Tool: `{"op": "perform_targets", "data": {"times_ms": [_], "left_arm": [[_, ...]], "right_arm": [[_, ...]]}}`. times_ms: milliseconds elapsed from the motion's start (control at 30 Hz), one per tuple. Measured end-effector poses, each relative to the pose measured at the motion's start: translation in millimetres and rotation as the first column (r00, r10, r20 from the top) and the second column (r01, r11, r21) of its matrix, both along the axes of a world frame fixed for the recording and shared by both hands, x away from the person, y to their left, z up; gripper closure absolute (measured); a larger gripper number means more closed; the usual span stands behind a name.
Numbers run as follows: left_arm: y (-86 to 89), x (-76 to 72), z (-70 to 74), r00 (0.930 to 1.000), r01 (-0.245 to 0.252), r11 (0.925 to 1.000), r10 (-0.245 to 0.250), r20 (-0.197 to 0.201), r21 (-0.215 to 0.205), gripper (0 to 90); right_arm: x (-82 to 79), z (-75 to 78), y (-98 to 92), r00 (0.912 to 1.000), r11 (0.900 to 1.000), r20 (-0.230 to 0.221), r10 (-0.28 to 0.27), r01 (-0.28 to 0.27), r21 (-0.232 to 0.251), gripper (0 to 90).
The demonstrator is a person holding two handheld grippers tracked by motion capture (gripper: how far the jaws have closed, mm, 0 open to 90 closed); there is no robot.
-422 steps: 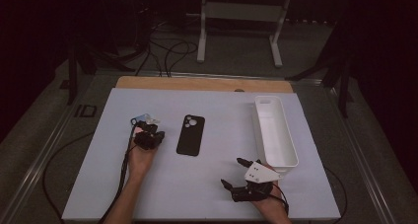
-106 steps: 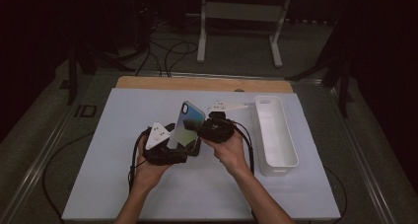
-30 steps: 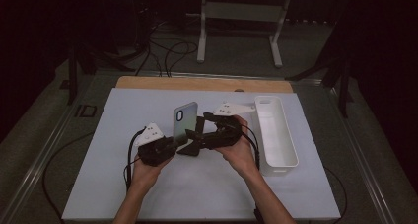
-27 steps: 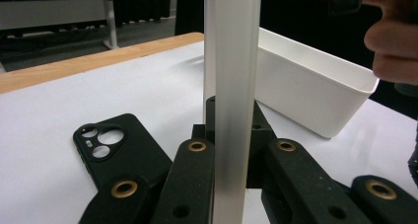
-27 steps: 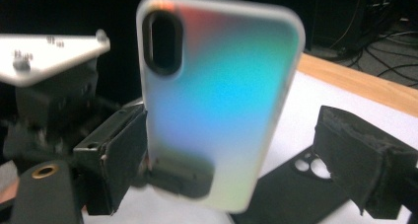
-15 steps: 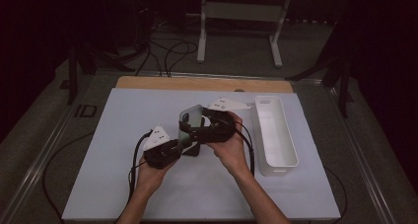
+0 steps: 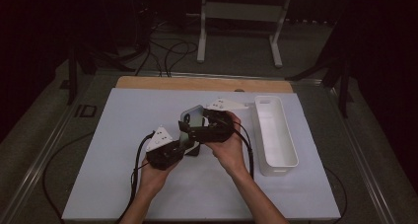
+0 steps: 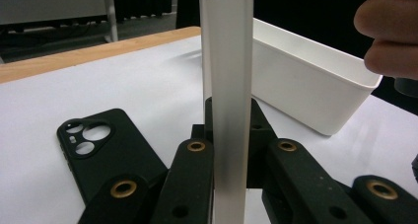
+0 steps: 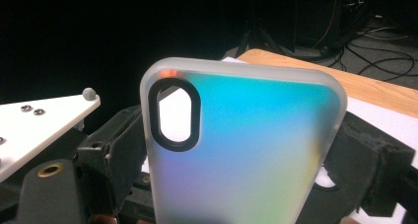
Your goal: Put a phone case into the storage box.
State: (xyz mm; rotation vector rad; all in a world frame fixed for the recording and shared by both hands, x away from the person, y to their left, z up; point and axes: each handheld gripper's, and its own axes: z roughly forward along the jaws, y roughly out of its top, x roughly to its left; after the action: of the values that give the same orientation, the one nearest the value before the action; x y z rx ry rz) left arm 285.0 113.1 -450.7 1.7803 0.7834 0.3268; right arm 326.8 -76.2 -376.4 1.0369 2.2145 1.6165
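Change: iridescent phone case (image 7: 193,119) is being tilted lower than before.
Left gripper (image 8: 231,160): clenched on case edge.
Right gripper (image 7: 197,131): grip cannot be told.
Black case (image 8: 101,150): lying on table (image 7: 128,110).

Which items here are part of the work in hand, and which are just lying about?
In hand:
- frosted case, held upright
- left claw, shut on its edge
- right claw, at the case; grip unclear

Lying about:
- black case, flat on the table
- white bin
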Motion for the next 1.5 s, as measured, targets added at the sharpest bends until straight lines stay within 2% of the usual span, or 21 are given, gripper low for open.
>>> {"op": "perform_targets", "data": {"times_ms": [233,433,600,700,800,1000,1100,1333,1500], "left_arm": [[-1.1,-0.1,-0.8,1.0,0.006,1.0,-0.006,-0.001,-0.003,84.8],[-3.0,-0.3,-1.6,0.9999,0.016,0.9999,-0.016,0.0,-0.002,83.5],[-2.8,-0.6,-1.4,0.9999,0.015,0.9999,-0.015,0.007,-0.002,76.4],[-2.7,-1.3,-1.0,0.9998,0.009,1.0,-0.009,0.02,0.003,62.6],[-3.0,-0.4,-1.3,0.9995,-0.025,0.9995,0.024,0.018,0.018,46.9],[1.0,0.6,-0.7,0.9975,-0.07,0.9975,0.07,0.004,0.006,25.5],[4.1,0.5,0.6,0.9941,-0.108,0.9941,0.108,0.013,0.012,14.4],[20.4,4.2,3.7,0.984,-0.178,0.984,0.178,0.011,0.006,2.7],[36.1,2.0,0.4,0.9762,-0.215,0.9766,0.215,0.025,-0.001,1.1]], "right_arm": [[0.2,-1.6,-0.6,1.0,1.0,0.003,0.0,0.0,0.001,16.2],[-5.0,-1.2,1.7,0.9991,1.0,0.04,-0.013,0.014,-0.022,16.7],[-5.2,-2.2,4.1,0.9992,0.999,0.039,-0.007,0.009,-0.032,16.8],[-4.9,-2.1,4.0,0.9991,1.0,0.041,-0.013,0.015,-0.028,16.9],[-5.0,-1.5,3.4,0.9984,0.999,0.053,-0.022,0.024,-0.028,16.9],[-3.8,0.3,-0.9,0.9976,0.999,0.058,-0.038,0.04,-0.032,16.9],[-2.5,0.8,-4.1,0.997,0.998,0.06,-0.049,0.051,-0.029,16.9],[1.0,1.9,-10.1,0.9956,0.997,0.067,-0.066,0.069,-0.042,16.9],[4.3,3.7,-14.5,0.9944,0.995,0.07,-0.079,0.083,-0.057,16.9]]}}
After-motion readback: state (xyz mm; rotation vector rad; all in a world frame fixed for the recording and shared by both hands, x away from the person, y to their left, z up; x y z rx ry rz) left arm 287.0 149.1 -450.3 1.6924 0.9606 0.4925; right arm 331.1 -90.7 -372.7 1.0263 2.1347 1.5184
